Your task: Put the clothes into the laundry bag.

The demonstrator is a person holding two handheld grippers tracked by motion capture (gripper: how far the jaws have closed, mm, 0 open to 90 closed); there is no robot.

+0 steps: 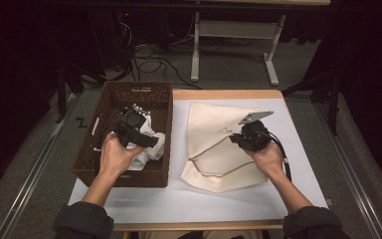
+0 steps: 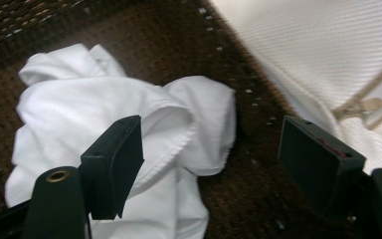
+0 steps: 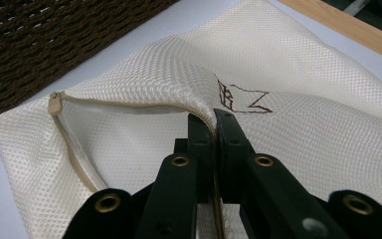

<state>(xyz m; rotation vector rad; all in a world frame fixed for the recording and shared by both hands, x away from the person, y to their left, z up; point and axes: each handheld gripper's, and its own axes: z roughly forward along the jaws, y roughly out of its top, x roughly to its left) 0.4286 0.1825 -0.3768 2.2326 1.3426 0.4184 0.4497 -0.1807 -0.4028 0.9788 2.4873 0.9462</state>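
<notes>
A crumpled white cloth (image 1: 149, 144) lies in a brown wicker basket (image 1: 134, 87) at the table's left. My left gripper (image 1: 135, 113) hovers over it, open. In the left gripper view, the left gripper (image 2: 211, 134) has one pad above the white cloth (image 2: 104, 99) and the other above the basket floor (image 2: 179, 40). A cream mesh bag (image 1: 214, 124) lies flat to the right of the basket. My right gripper (image 1: 238, 139) is shut on the bag. In the right gripper view, the right gripper (image 3: 213, 117) pinches the upper edge of the mesh bag (image 3: 303, 74) beside its zipper (image 3: 74, 154), lifting that edge a little.
The white table top (image 1: 179, 199) has a wooden rim (image 1: 229, 93). The basket wall (image 3: 54, 45) stands close to the bag's left side. A corner of the mesh bag (image 2: 328, 45) lies just past the basket. Cables and a desk frame (image 1: 234, 30) are on the floor beyond.
</notes>
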